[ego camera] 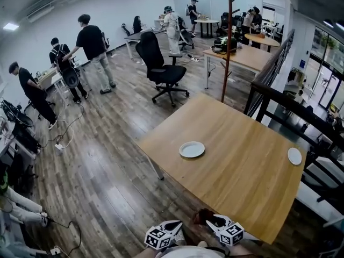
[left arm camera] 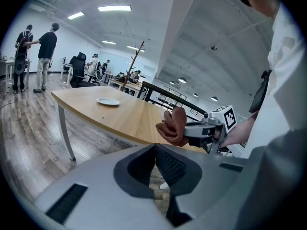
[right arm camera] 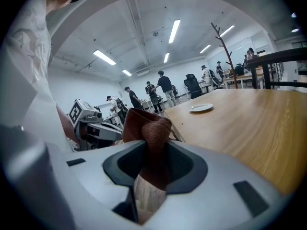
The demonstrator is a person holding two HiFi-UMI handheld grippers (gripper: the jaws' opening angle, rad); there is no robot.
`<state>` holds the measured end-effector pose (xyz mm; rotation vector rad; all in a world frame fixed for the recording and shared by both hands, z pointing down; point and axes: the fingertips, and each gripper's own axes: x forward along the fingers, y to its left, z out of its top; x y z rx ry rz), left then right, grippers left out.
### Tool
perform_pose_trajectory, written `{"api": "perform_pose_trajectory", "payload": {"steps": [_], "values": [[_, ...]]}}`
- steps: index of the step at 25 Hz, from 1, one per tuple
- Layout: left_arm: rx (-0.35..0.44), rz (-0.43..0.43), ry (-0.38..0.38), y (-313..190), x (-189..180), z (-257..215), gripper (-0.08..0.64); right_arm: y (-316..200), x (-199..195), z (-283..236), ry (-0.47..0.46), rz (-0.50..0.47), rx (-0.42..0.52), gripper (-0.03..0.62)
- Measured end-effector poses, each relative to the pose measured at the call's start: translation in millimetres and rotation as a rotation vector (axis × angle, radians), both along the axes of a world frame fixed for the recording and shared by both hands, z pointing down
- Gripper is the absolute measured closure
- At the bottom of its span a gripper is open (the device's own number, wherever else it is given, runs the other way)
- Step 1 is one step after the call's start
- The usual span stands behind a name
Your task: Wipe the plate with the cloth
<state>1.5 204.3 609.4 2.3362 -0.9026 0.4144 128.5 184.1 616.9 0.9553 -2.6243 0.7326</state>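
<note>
A white plate (ego camera: pixel 192 149) lies near the left edge of the wooden table (ego camera: pixel 242 165), far from both grippers. It also shows as the plate (left arm camera: pixel 108 101) in the left gripper view and as the plate (right arm camera: pixel 201 108) in the right gripper view. My right gripper (right arm camera: pixel 152 152) is shut on a bunched brown cloth (right arm camera: pixel 148 128), held off the table's near corner. In the head view the cloth (ego camera: pixel 203 216) sits at the bottom edge beside the right gripper (ego camera: pixel 223 229). My left gripper (left arm camera: pixel 156 150) is shut and empty, held low beside the right one (left arm camera: pixel 211 131).
A second, smaller plate (ego camera: pixel 294 156) lies at the table's right edge. A black office chair (ego camera: pixel 161 69) and a wooden coat stand (ego camera: pixel 228 47) stand beyond the table. Several people stand on the wooden floor at the far left. A dark railing (ego camera: pixel 279 95) runs along the right.
</note>
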Motion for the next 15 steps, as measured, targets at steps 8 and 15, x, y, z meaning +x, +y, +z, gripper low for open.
{"api": "perform_pose_trajectory", "payload": {"steps": [8, 15], "values": [[0.048, 0.004, 0.026, -71.0, -44.5, -15.3, 0.548, -64.0, -40.1, -11.7, 0.022, 0.049, 0.019, 0.466], [0.069, 0.016, 0.069, -106.6, -74.0, -20.5, 0.548, -103.0, -52.6, -18.6, 0.08, 0.111, 0.024, 0.466]]}}
